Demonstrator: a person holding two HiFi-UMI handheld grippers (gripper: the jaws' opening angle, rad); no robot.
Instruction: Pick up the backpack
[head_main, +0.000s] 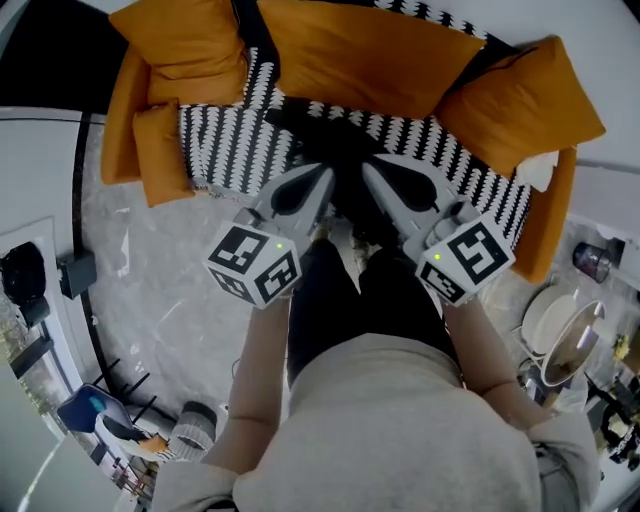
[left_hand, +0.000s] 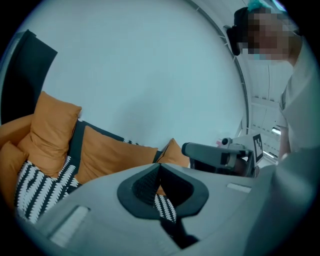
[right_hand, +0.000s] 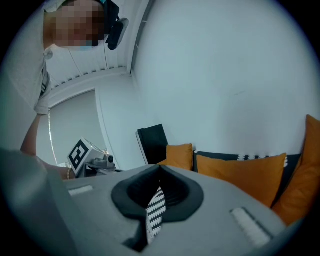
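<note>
— Beyond the jaw tips, where does the target lie?

— I take the dark mass at the middle of the black-and-white patterned sofa (head_main: 230, 150) for the black soft backpack (head_main: 335, 150). It sits on the seat, nearer to me than the large orange cushions (head_main: 360, 50) and just past both tools. Neither gripper view shows it plainly.

— Tool state?

— My left gripper (head_main: 320, 178) is pressed together and empty; only sofa pattern shows through its slit. My right gripper (head_main: 378, 175) is likewise closed on nothing. They point at the sofa side by side, left and right of the bag's near end, with their tips near each other.

— Procedure for this step?

— I judge the step in hand to be the approach.
1. Spread the jaws before contact. Closed tips would only push the soft fabric away.
2. Aim for a handle or strap, not the bulky body. I cannot pick one out in that dark shape, so I should locate it first.
3. Close fully on it, then lift straight up, clear of the seat.
4. Bring the second gripper onto another strap to stop the bag sagging or swinging.
</note>
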